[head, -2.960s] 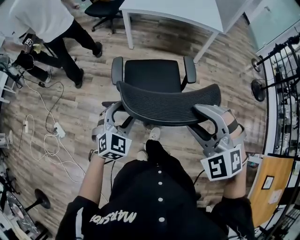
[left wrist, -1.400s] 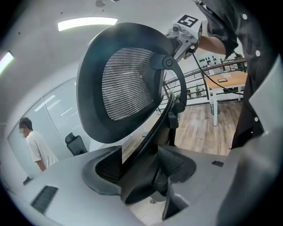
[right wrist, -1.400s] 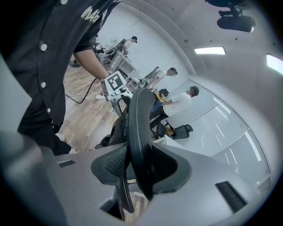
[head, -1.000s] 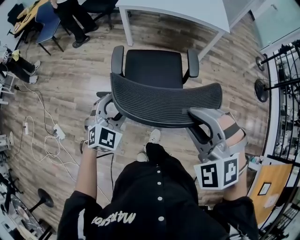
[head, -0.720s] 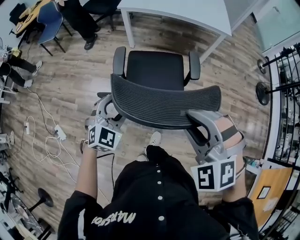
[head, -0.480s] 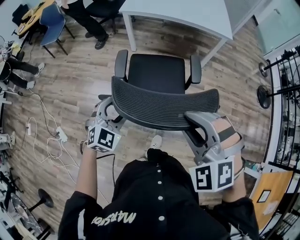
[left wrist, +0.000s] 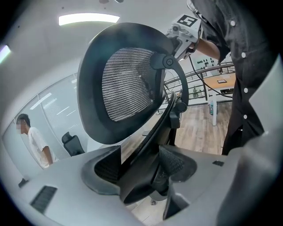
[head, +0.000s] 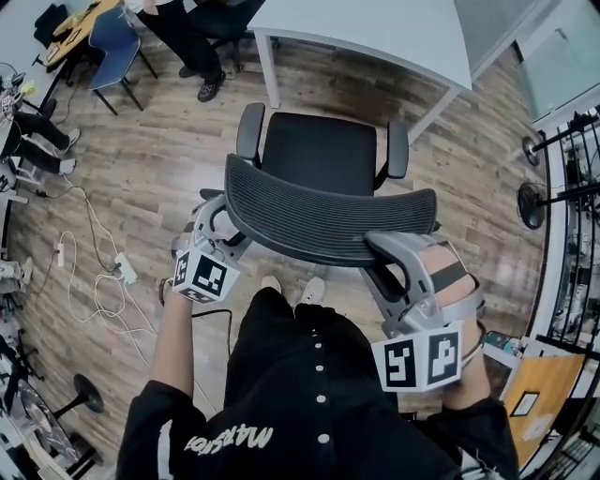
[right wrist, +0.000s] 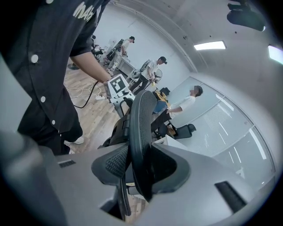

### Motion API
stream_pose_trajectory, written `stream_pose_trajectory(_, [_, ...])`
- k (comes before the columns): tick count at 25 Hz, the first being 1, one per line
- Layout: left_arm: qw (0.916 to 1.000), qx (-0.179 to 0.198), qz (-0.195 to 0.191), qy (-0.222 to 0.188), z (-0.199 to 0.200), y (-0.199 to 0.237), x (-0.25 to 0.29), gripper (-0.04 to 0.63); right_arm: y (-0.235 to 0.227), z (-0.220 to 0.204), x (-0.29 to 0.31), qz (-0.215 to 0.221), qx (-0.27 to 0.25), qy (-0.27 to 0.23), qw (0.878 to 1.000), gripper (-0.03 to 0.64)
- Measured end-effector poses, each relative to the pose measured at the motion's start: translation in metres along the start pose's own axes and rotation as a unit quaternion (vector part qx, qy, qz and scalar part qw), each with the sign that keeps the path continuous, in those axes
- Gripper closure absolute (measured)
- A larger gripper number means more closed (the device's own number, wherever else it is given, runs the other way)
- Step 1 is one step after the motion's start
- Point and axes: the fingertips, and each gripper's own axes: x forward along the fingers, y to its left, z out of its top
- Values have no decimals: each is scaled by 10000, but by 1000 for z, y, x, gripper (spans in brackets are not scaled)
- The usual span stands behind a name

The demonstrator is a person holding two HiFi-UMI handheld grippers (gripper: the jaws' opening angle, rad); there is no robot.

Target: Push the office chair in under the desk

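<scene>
Here the chair [head: 319, 155] stands facing the desk [head: 375, 28], its seat front just short of the desk's edge and not yet under it. The right gripper [head: 380, 258] is clamped on the right end of the backrest [head: 328, 211]; its own view shows the mesh rim pinched between the pads. The left gripper [head: 223, 220] has its jaws set wide on the thicker left rim and frame. These fill the gap, and the pads look to bear on them.

The push probably goes best as a level, even shove from both ends at once, since a harder push on one side would likely swing the chair round. The seat wants aiming between the two desk legs. The right armrest [head: 397, 150] sits near the right leg [head: 433, 105], so a slight bias leftward looks wise. Whether the armrests clear the desk cannot be told from here, so a slow approach and a stop at first contact seem sensible. Pushing low on the backrest should limit its tilting.
</scene>
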Motion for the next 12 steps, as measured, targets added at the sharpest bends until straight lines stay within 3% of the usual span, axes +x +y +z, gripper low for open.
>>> stream_pose_trajectory(12, [9999,42,-145,-75,-6,11,1,310,-5,9,10,-50,179,120,9998,457])
